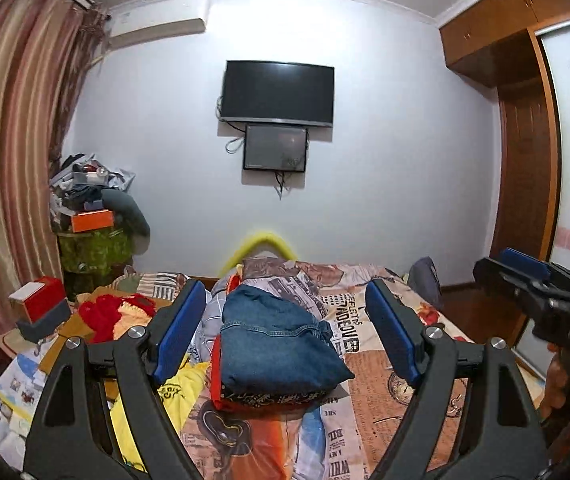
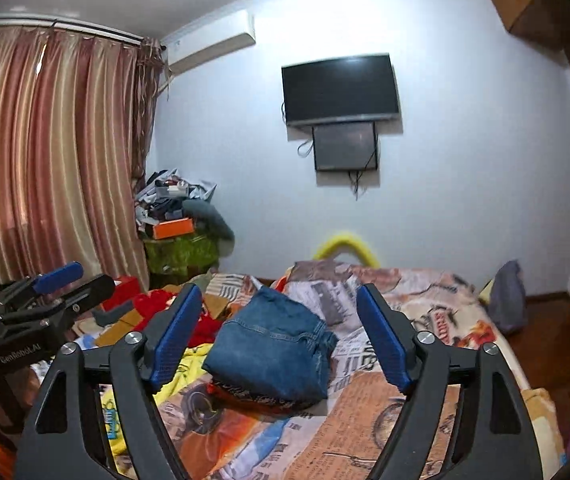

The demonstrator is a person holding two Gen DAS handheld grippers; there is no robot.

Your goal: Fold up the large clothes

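Both grippers are held up over the bed with nothing in them. Left gripper (image 1: 285, 328) fills the bottom of its view, blue pads (image 1: 181, 332) spread wide apart, just air between them. Right gripper (image 2: 281, 332) is the same deal, fingers released and wide. You can also spot the right one poking in at the right edge of the left view (image 1: 533, 276), but from that angle I can't tell how its fingers sit.

Folded jeans (image 1: 277, 348) sit dead center in both views, stacked on top of a red and dark patterned garment (image 1: 253, 398) on the bed (image 1: 385, 412), whose cover is an orange newspaper-style print. Neither gripper touches the stack.

Left of the jeans there's a yellow shirt (image 1: 181, 390) and some red clothing (image 1: 105, 316) in a messy heap. Up on the back wall hangs a black TV (image 1: 277, 92), with striped curtains (image 1: 13, 140) along the left side of the frame.
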